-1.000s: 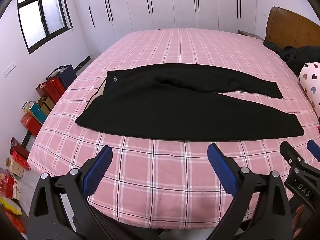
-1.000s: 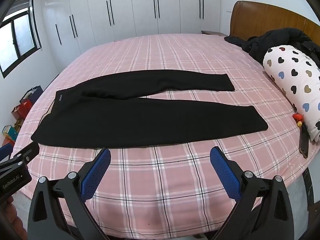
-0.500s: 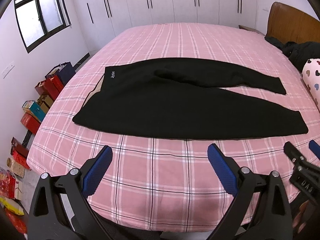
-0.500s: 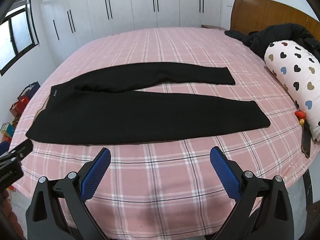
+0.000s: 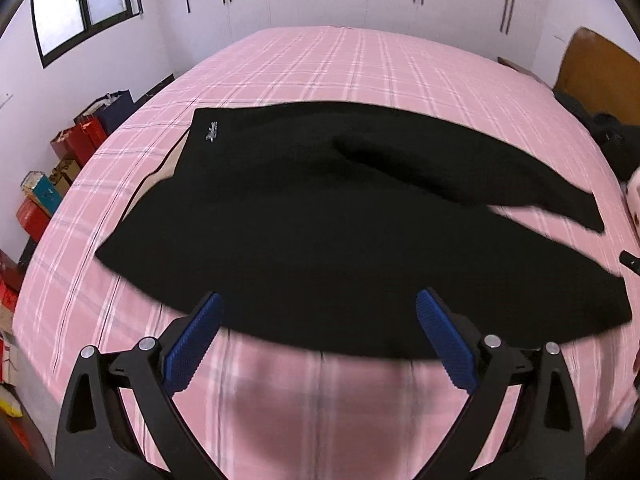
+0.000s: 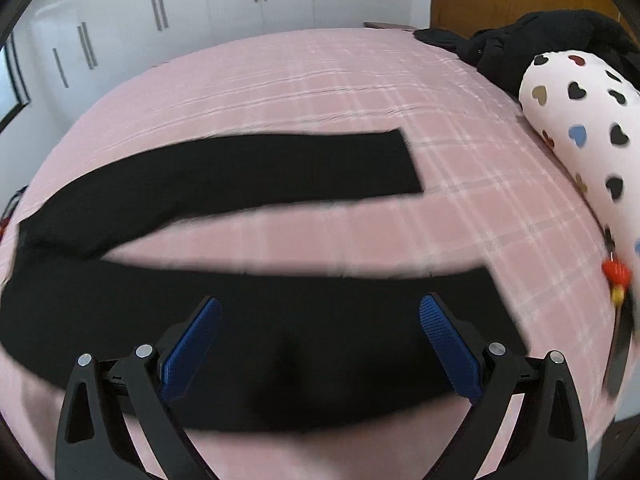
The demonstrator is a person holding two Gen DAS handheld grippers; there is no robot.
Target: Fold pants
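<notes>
- Handling: the pants [image 5: 320,232] look soft, limp and light; judged likely to sag and drag on the bed [image 5: 360,64] if lifted from one point only.
- Grip points: best taken along the near leg's edge, one hold toward the waistband [image 5: 188,152], one toward the cuff [image 6: 492,304].
- Appearance: black, flat, legs splayed apart, small pale logo [image 5: 211,132] by the waistband.
- Location: spread across the bed's near half.
- Left claw [image 5: 318,340]: spread wide, empty, over the near edge of the pants.
- Right claw [image 6: 320,344]: spread wide, empty, above the near leg.
</notes>
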